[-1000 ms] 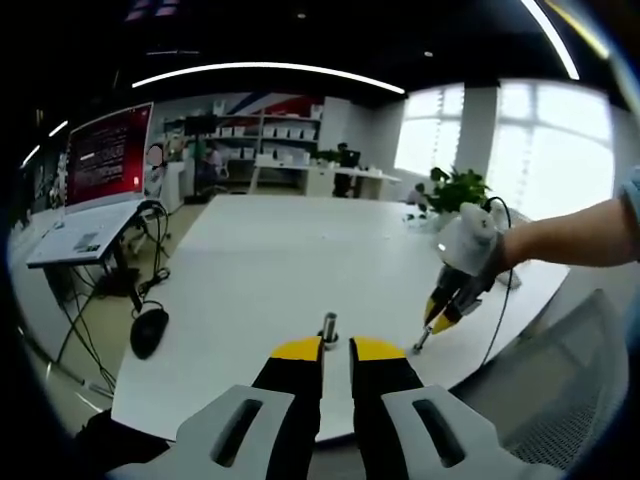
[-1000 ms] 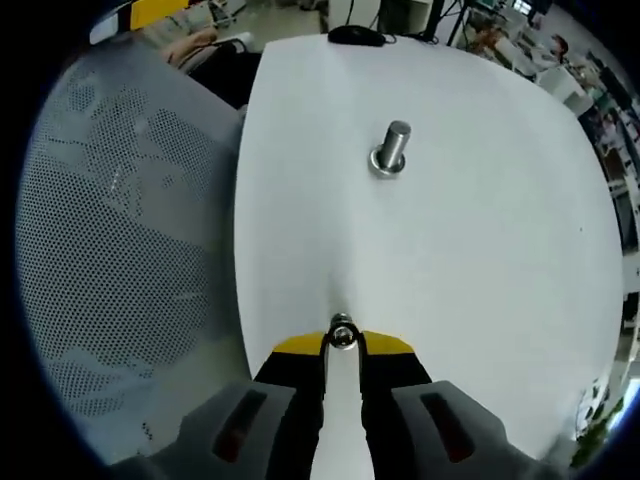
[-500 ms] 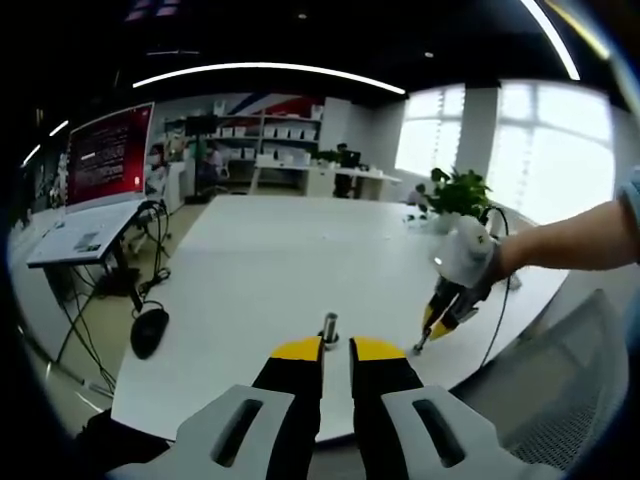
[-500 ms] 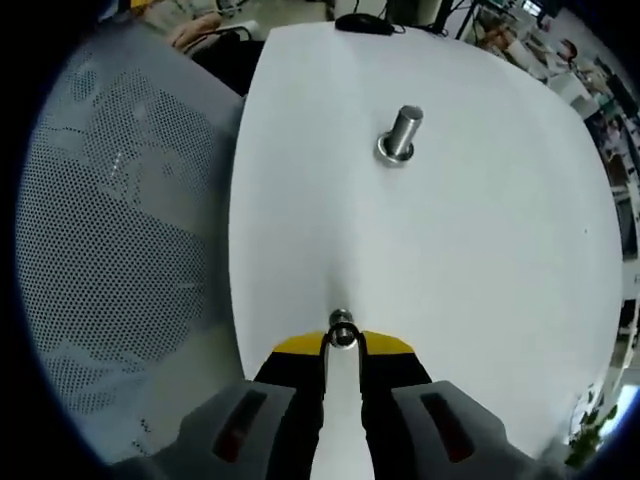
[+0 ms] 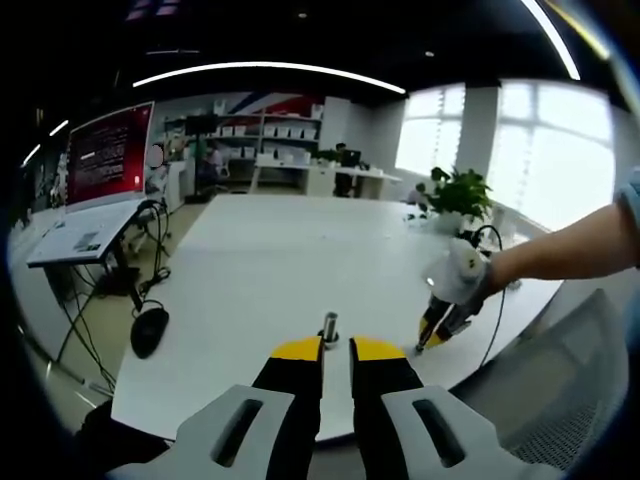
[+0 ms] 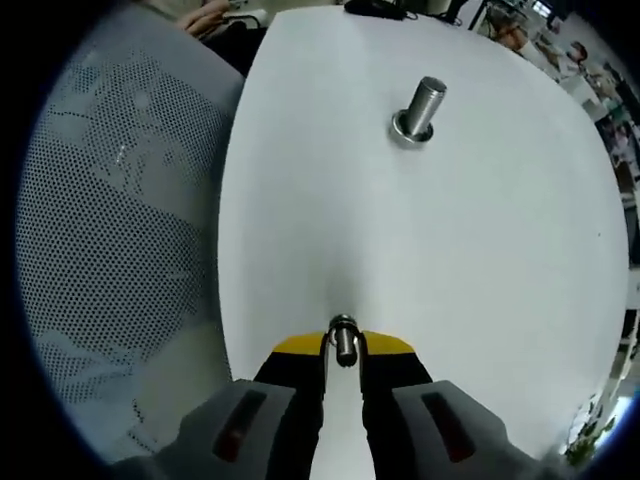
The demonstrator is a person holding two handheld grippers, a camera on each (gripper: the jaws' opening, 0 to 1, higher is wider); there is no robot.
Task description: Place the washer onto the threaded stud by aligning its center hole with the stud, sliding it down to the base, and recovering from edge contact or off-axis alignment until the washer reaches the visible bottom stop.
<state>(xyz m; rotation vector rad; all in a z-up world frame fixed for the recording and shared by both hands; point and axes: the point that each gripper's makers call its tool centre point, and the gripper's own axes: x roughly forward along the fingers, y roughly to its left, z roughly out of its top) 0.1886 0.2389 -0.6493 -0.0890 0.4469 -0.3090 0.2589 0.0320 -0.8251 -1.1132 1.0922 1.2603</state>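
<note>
Two yellow-tipped jaws of the right gripper (image 6: pixel 343 345) are pinched onto the washer (image 6: pixel 344 343) at the bottom centre of the right gripper view, above the white table (image 6: pixel 470 260). The washer is held on edge, seen as a thin upright sliver running along the jaws. The stud (image 6: pixel 423 108) stands well apart from it, in the upper right of the frame, its long axis leaning up and to the right from a round base.

In the left gripper view the stud (image 5: pixel 328 328) stands upright just beyond the left gripper (image 5: pixel 336 348), whose jaws are a narrow gap apart and grip nothing. The right gripper (image 5: pixel 431 333) shows there at right of centre, tips down near the table's edge (image 5: pixel 250 270), held by a hand (image 5: pixel 468 277).

That view also takes in an office: a red screen (image 5: pixel 108 152) at upper left, a plant (image 5: pixel 458 190) by bright windows (image 5: pixel 540 160), shelves (image 5: pixel 262 135) behind. A mesh chair (image 6: pixel 120 230) covers the left of the right gripper view.
</note>
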